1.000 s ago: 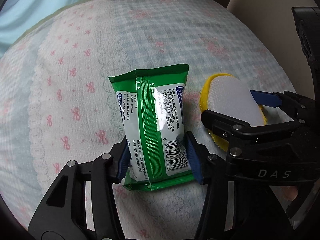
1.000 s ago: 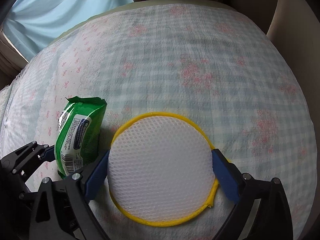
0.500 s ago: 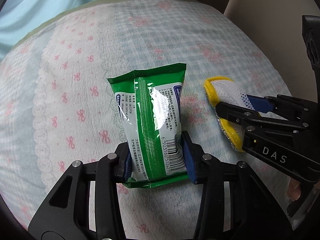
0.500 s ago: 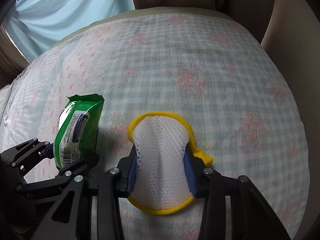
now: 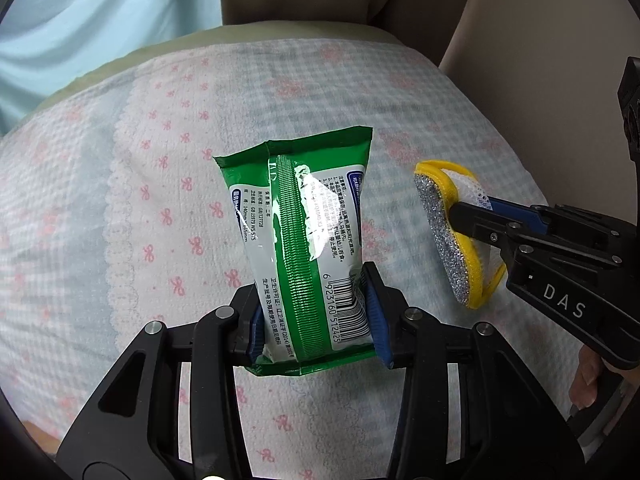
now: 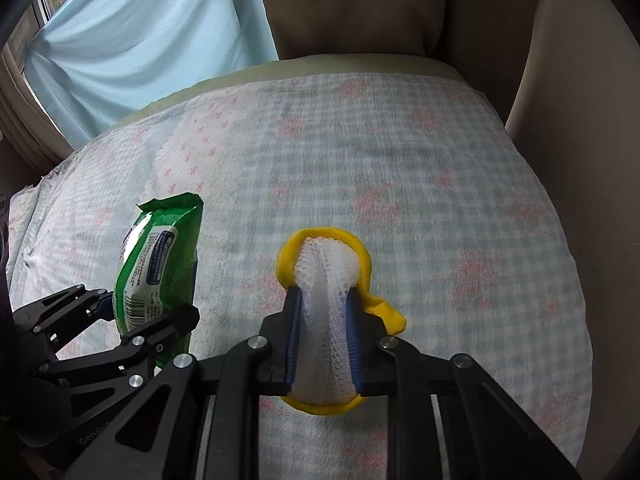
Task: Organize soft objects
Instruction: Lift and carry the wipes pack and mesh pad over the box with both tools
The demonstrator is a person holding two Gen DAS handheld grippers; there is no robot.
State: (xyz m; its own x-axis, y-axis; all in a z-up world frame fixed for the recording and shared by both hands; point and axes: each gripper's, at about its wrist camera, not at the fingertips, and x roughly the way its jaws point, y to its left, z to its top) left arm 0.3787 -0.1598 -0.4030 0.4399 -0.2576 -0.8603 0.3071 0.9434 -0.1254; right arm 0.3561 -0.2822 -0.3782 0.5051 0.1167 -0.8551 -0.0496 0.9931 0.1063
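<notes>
My left gripper (image 5: 316,312) is shut on a green and white wet-wipes pack (image 5: 304,248) and holds it lifted above the quilt. The pack also shows in the right wrist view (image 6: 156,268), with the left gripper (image 6: 146,312) at its lower end. My right gripper (image 6: 323,320) is shut on a round scrub pad (image 6: 326,280) with a yellow rim and white mesh, squeezed into a fold. In the left wrist view the pad (image 5: 452,240) shows its silver glitter underside, raised off the quilt at the right, in the right gripper (image 5: 476,216).
A padded quilt (image 6: 400,184) with pale check and pink bow print covers the seat below. Beige upholstered backrest (image 6: 352,8) and armrest (image 6: 580,80) rise behind and to the right. A light blue curtain (image 6: 152,48) hangs at the far left.
The right gripper closed on the scrub pad, folding it, and lifted it off the quilt. The left gripper tightened on the wipes pack and raised it.
</notes>
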